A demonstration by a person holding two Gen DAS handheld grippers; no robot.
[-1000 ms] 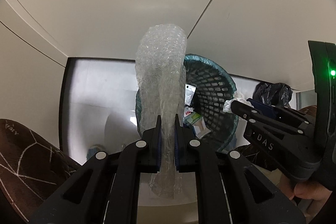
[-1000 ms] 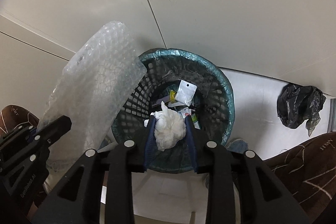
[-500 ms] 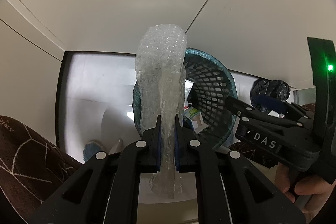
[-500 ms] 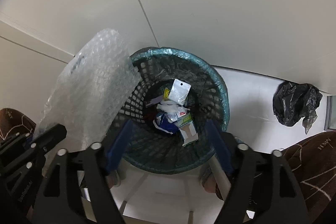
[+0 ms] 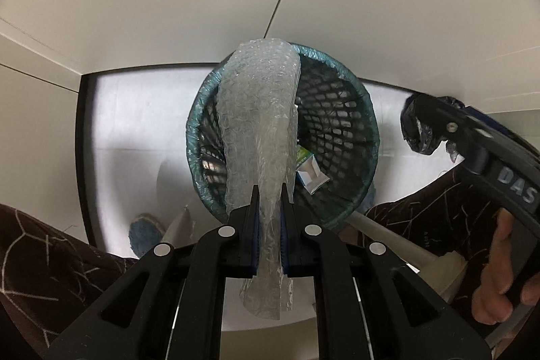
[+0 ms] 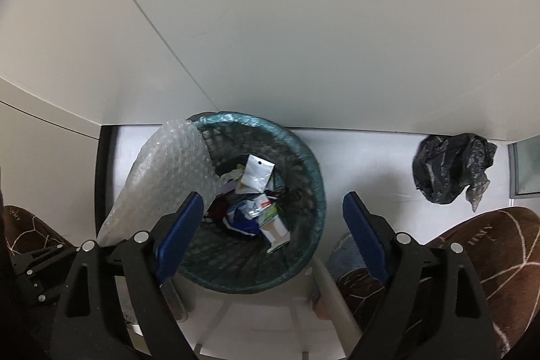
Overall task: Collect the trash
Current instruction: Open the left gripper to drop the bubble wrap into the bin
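pale floor runs out under everything, meeting plain white wall panels at the back. nearest to the cameras, the left gripper (image 5: 270,225) points steeply down with its jaws pinched tight on a long strip of bubble wrap (image 5: 260,123), the blue pads pressing the plastic flat between them; a short tail of the wrap hangs below the pads, and the longer part reaches over the near rim and into the mouth of the wastebasket (image 5: 368,137). the right gripper (image 6: 273,218) hangs above the same basket, its jaws having just been opening and now spread wide with nothing between them; the blue pads (image 6: 180,225) frame the basket's opening. at the edge of the left view a person's hand (image 5: 499,279) grips the handle of that right gripper. brown patterned trouser legs (image 6: 486,255) sit at either side, and pale chair or stool legs (image 6: 330,292) show below the basket. inside the dark mesh wastebasket (image 6: 303,157), lined with a teal bag over the rim, lies a heap of wrappers and paper scraps (image 6: 256,201), a white packet on top. farther off to the right, beside the wall, a crumpled black plastic bag (image 6: 452,171) lies on the floor, well apart from the basket.
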